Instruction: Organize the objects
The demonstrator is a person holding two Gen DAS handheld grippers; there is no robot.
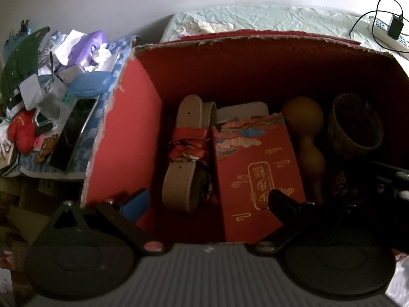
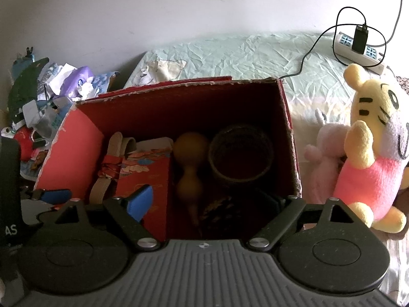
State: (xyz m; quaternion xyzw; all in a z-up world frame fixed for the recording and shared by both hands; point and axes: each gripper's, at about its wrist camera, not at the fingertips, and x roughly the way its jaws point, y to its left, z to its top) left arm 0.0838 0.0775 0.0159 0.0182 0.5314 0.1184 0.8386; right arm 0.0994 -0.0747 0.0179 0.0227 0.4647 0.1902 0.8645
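Blue pads tip my fingers, and both pairs stand wide with nothing between them. My left gripper (image 1: 207,199) hangs over the near edge of the red box (image 1: 122,138), one finger outside its left wall, the other dark against a red packet (image 1: 258,168) inside. My right gripper (image 2: 209,199) hovers at the same near edge — its right finger is lost in the box's shadow.

Inside the box, from left: a tan belt (image 1: 184,153) wound with red ribbon, the packet leaning just beside it, a gourd (image 1: 306,138), then a dark round cup (image 1: 358,125) by the right wall. A white thing behind the packet is too hidden to name.

Left of the box lies a heap of clutter (image 1: 51,76) — papers, a blue case, something red. Right of it, on the bed (image 2: 242,53), sit a yellow plush (image 2: 370,148) and a pink plush (image 2: 324,163), touching. Farther back lies a power strip (image 2: 358,48) with a black charger plugged in.
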